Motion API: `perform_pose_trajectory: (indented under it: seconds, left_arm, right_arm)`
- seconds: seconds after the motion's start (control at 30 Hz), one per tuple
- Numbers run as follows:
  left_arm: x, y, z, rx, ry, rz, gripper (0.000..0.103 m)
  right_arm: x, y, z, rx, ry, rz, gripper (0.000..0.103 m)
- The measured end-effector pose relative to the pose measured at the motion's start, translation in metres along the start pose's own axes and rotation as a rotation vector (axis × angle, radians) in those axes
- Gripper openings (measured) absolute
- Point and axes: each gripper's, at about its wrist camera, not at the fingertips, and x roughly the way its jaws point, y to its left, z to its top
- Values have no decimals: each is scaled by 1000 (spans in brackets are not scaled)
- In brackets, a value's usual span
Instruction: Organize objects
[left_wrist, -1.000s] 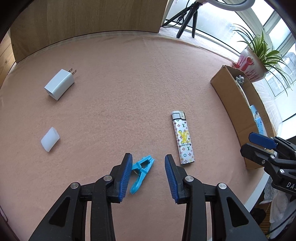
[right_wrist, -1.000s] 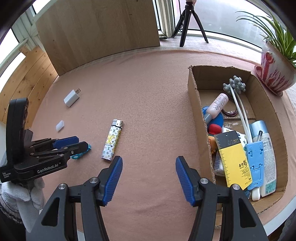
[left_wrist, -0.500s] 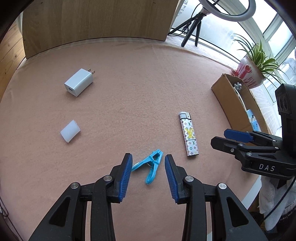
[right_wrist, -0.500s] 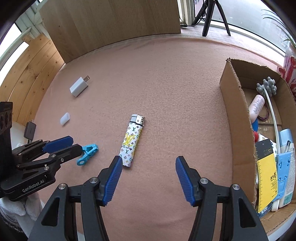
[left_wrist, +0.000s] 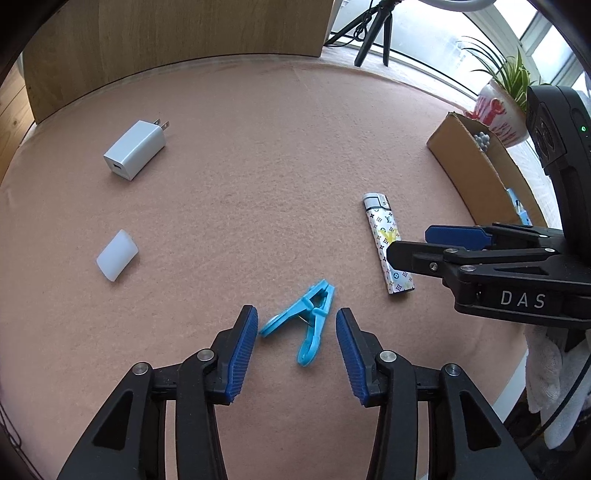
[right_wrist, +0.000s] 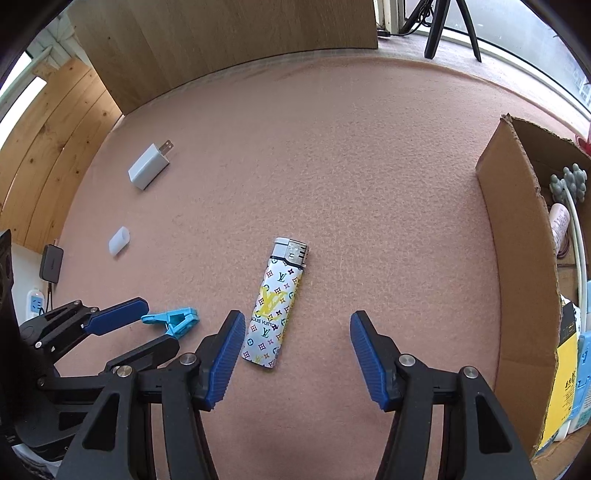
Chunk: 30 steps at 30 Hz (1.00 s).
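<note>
Right of the right claw (right_wrist: 297, 350) stands the full cardboard box (right_wrist: 517, 236). That claw is wide open, with the lighter (right_wrist: 275, 306) near its left finger, so it could knock it away. Between the left claw's (left_wrist: 295, 345) wide fingers lies the blue clip (left_wrist: 304, 319), which might slip sideways.

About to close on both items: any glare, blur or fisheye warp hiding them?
Left wrist view: blue clip sharp, soft shadow; window glare top right only. Right wrist view: lighter sharp, central, no glare; cardboard box bowed by edge distortion.
</note>
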Motion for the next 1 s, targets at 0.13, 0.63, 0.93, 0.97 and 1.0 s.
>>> perform_pose_trajectory:
  seconds: [0.13,0.63,0.93,0.97,1.0]
  left_arm:
    - [3,1,-1,-16,-6,-6,39]
    - [-19,8,-10,-91,-57,-40,36]
    - [-52,1,1,-84,-108,-59,36]
    - [-50,-8,8,-78,-116,-60,36]
    - [-50,-15,13,-72,-122,-63,36]
  right_arm:
    - [8,5,3,-2,16,2,51]
    - [1,0,-12,-28,-22,-31,20]
    - [-45,-29,-34,21,-98,-15,20]
    - [-52,-35,-37,29,-108,-11,20]
    - [-57,-37,-37,37,-119,-7,20]
